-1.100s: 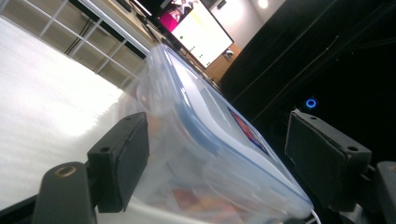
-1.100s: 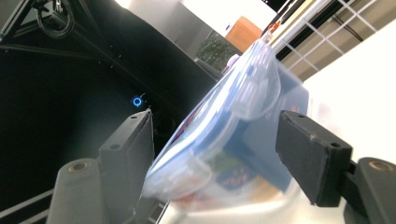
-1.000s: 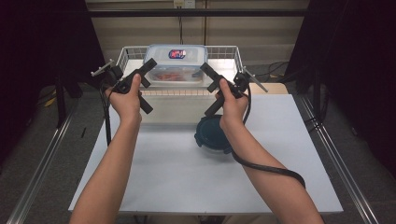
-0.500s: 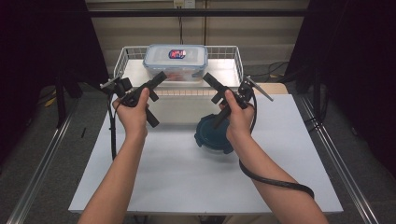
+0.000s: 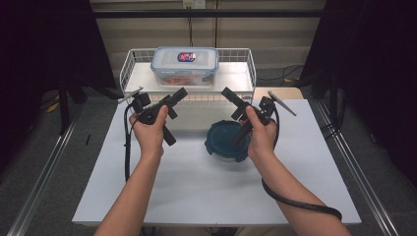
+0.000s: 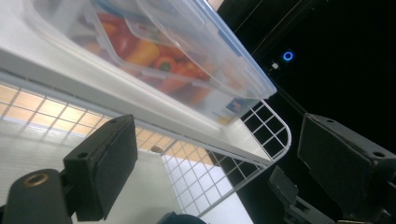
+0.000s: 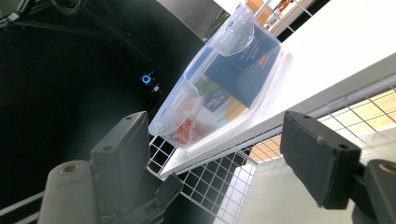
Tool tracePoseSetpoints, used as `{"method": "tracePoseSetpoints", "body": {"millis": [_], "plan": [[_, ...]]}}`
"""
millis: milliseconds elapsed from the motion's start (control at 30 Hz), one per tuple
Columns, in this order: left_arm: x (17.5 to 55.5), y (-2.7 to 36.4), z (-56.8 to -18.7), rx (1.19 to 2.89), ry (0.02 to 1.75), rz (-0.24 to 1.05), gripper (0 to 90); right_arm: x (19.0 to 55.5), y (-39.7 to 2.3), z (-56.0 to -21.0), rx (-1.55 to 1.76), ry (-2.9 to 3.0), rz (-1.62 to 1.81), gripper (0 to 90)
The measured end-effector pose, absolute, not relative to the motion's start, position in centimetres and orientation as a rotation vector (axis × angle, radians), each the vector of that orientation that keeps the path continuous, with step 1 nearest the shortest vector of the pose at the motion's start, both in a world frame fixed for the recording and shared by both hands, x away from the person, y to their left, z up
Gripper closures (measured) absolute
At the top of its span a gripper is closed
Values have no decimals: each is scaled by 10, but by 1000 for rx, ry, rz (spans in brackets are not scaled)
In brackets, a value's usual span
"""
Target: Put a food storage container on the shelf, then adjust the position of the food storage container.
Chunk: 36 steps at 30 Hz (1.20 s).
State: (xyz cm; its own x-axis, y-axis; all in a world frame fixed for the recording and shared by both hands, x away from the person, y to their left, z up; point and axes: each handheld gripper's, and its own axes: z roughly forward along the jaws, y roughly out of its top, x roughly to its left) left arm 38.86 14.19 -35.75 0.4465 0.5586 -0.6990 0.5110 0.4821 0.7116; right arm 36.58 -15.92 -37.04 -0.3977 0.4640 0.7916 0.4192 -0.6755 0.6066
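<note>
A clear lidded container (image 5: 186, 66) with red and orange food inside rests in a white wire basket (image 5: 252, 69) at the table's back. My left gripper (image 5: 180, 117) hovers in front of the basket, left of centre. Its jaws have just been opening, with nothing between them. My right gripper (image 5: 229, 117) hovers to its right, open and empty, above a round dark teal lid (image 5: 223, 145). In the left gripper view the container (image 6: 154, 56) lies beyond the open left gripper (image 6: 219, 140). In the right gripper view the container (image 7: 224, 84) lies past the open right gripper (image 7: 215, 135).
The white table (image 5: 196, 191) runs from the basket to the near edge. A black cable (image 5: 300, 204) trails from the right gripper across the near right. Metal rails (image 5: 359, 167) run along both sides, with dark curtains beyond.
Both hands have drawn back from the container's sides toward the person and sunk lower. The left jaws stand wider apart. The container stays in the basket.
</note>
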Motion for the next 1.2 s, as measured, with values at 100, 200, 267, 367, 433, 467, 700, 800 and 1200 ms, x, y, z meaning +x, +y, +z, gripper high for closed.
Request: {"method": "tracePoseSetpoints", "body": {"millis": [100, 200, 267, 367, 433, 467, 700, 800, 1200], "plan": [[385, 138, -361, 1152, 1176, 33, 110, 362, -162, -374, 1704, 1263, 2275, 238], [382, 136, -364, 1158, 1165, 22, 103, 359, -166, -381, 1714, 1273, 2267, 234], [380, 134, -366, 1168, 1165, 23, 101, 359, -167, -382, 1710, 1276, 2263, 234], [378, 130, -371, 1166, 1172, 4, 93, 356, -170, -388, 1719, 1294, 2256, 231], [377, 129, -375, 1179, 1168, 1, 87, 354, -171, -392, 1723, 1306, 2251, 229], [376, 128, -377, 1192, 1171, 3, 86, 353, -172, -393, 1732, 1312, 2246, 228], [375, 122, -386, 1186, 1184, -28, 75, 350, -182, -402, 1723, 1321, 2212, 222], [375, 122, -391, 1192, 1183, -41, 74, 348, -184, -406, 1715, 1335, 2199, 221], [378, 118, -410, 1233, 1199, -121, 61, 340, -195, -419, 1704, 1372, 2147, 209]]}}
